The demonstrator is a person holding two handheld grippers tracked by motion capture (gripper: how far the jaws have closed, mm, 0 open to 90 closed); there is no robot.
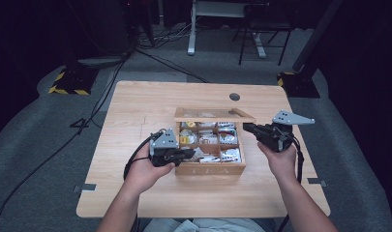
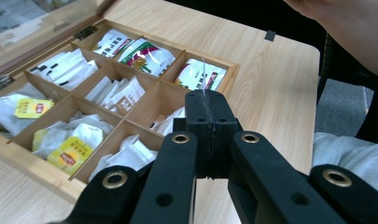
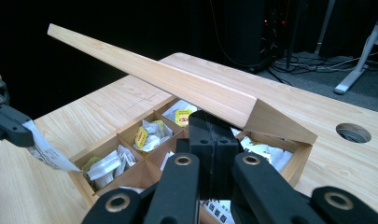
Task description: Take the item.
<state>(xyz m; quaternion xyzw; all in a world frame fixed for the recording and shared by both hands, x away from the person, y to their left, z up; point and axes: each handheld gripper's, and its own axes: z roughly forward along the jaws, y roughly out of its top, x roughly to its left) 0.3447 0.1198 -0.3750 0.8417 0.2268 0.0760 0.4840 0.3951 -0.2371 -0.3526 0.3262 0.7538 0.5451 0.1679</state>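
Above tea box (image 1: 210,169): left gripper (image 1: 181,155) jaws clenched on sachet (image 3: 49,151); right gripper (image 1: 249,128) jaws clenched empty.

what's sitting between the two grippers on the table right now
The open wooden tea box, its compartments full of tea bags, lies between the left gripper and right gripper, as the high view shows. The left gripper holds one white sachet.

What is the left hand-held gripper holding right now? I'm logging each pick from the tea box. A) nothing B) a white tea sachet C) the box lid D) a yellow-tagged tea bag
B: the right gripper view shows the left hand-held gripper shut on a white tea sachet, lifted beside the wooden tea box.
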